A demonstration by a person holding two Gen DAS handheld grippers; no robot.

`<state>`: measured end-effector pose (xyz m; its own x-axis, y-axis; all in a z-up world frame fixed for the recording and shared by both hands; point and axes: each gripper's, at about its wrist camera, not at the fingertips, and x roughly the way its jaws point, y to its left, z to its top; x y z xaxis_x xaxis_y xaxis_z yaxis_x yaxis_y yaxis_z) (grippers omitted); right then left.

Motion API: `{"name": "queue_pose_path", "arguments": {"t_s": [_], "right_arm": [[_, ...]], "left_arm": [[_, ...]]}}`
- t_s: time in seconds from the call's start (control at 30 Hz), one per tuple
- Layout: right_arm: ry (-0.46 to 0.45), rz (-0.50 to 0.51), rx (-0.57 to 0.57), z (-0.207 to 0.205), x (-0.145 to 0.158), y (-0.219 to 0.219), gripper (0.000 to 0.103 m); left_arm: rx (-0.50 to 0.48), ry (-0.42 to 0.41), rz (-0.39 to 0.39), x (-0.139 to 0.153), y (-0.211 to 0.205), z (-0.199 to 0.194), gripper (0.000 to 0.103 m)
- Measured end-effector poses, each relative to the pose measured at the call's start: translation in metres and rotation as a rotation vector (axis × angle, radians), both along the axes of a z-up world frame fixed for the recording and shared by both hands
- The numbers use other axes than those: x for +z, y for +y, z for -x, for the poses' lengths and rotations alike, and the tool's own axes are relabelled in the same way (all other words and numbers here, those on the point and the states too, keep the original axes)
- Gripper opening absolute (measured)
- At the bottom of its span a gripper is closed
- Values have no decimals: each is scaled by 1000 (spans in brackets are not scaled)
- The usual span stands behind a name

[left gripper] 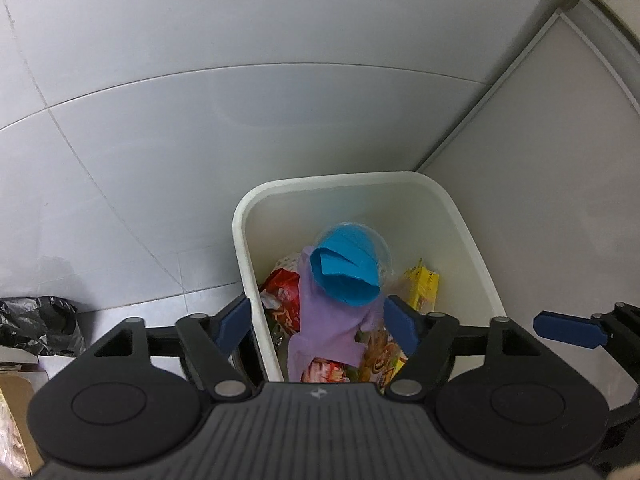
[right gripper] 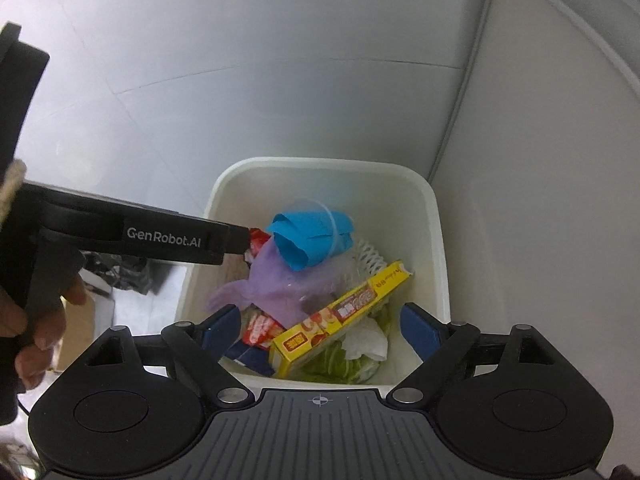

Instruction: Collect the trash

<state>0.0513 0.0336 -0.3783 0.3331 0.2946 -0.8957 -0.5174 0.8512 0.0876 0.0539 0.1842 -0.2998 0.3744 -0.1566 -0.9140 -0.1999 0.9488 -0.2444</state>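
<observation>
Grey tile floor | white bin (left gripper: 476, 240) holds blue paper (left gripper: 346, 272), perhaps cupped | left gripper (left gripper: 320, 324), right gripper (right gripper: 320, 326) agape, empty

White bin (left gripper: 248, 216) on pale grey floor tiles (left gripper: 160, 120). Inside: bright blue paper (right gripper: 308, 236), lilac glove (right gripper: 272, 280), yellow box (right gripper: 340, 316) with red-and-white printing, red wrapper (left gripper: 282, 292), white tissue (right gripper: 368, 344), green leaves (right gripper: 332, 364). Blue gripper pads (right gripper: 418, 330) on black frames. Black bag (left gripper: 36, 324).

black plastic bag (left gripper: 38, 326) | cardboard box (left gripper: 16, 420) | grey tiled floor (left gripper: 200, 120)
</observation>
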Motion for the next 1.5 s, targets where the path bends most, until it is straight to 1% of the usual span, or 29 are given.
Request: {"name": "queue_pose_path", "arguments": {"t_s": [0.13,0.27,0.3,0.47,0.63,0.8,0.93,1.07,1.17,1.27,1.43,1.5], "right_arm": [[5,-20,-5,9,13,-3,89],[-6,-28,5,24,30,-2,89],[-9,-29,5,27,35,-3,89],[-18,-42,-9,44,60,-10,89],[-42,-56,2,65,88,-18,89],[-75,-62,18,82,117,-27,89],[-111,-65,2,87,147,-39,89],[-151,-61,-57,90,174,-60,93],[-168,-60,-116,91,191,-81,93],[-169,-55,-182,91,206,-100,94],[-161,-39,-283,90,225,-127,97],[-152,-46,-316,90,231,-135,98]], "left_arm": [[-8,7,1,7,-3,4,78],[-12,17,-16,16,-6,8,87],[-10,18,-14,19,-6,9,88],[15,11,1,44,0,18,95],[40,17,-6,70,3,29,98],[48,21,-10,99,-4,40,100],[42,16,-17,125,-15,48,102],[37,20,-19,151,-28,56,102],[37,21,-12,170,-36,60,102],[18,24,-19,188,-46,63,102],[-32,29,-75,212,-62,66,102],[-46,44,-71,219,-67,67,102]]}}
